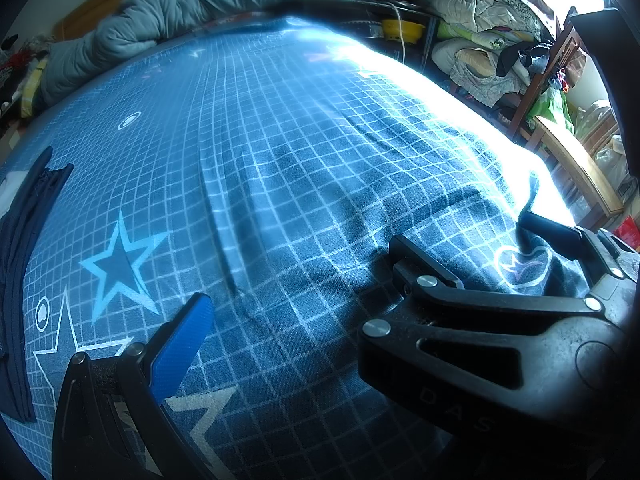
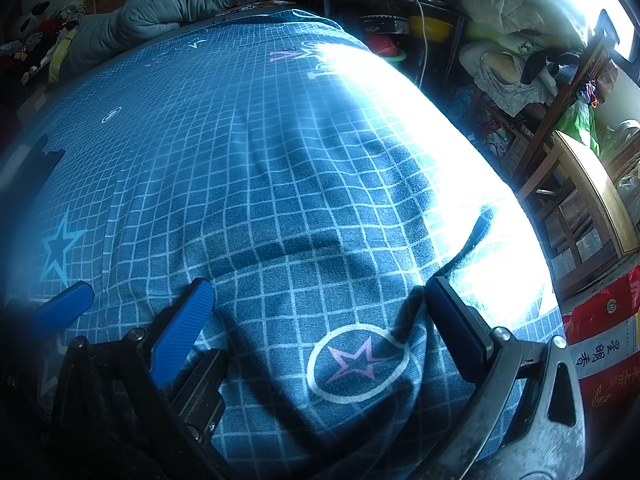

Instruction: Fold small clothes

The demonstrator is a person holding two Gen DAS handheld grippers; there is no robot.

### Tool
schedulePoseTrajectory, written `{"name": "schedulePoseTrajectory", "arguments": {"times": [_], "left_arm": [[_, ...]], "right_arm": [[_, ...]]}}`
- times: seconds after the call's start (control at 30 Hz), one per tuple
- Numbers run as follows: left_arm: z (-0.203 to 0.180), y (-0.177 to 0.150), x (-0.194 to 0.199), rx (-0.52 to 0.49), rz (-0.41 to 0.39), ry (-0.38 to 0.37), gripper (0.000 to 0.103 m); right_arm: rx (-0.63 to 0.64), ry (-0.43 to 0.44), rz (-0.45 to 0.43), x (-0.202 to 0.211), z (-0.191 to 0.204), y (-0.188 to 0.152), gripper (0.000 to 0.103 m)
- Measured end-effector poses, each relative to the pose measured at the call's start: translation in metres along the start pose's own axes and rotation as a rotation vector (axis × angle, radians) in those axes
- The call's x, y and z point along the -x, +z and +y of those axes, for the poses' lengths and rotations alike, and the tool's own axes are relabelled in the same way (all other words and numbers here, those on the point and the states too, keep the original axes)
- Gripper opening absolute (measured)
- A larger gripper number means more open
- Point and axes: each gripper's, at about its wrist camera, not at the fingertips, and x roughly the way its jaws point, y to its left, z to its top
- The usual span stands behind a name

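1. My left hand-held gripper [image 1: 288, 284] is spread wide with nothing between its fingers, low over the checked bed sheet [image 1: 248, 128].
2. My right hand-held gripper [image 2: 320, 300] is also wide open, straddling a raised ridge of sheet by the circled star print [image 2: 358, 362]; it grips nothing.
3. The dark navy garment [image 1: 18, 264] lies at the bed's left edge, well apart from both grippers.
4. I judge folding hardly begun; whether that garment is already folded, I cannot tell.

open bedsheet [image 2: 248, 168] ahead, rolled duvet [image 2: 180, 4] behind, wooden chair [image 2: 592, 184] right
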Motion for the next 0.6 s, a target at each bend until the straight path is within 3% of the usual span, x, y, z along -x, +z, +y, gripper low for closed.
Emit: {"name": "schedulePoseTrajectory", "arguments": {"times": [0.6], "left_arm": [[-0.0002, 0.0002, -0.0003, 0.0, 0.0, 0.0, 0.103]], "right_arm": [[0.0, 0.0, -0.001, 0.0003, -0.0001, 0.0, 0.103]]}}
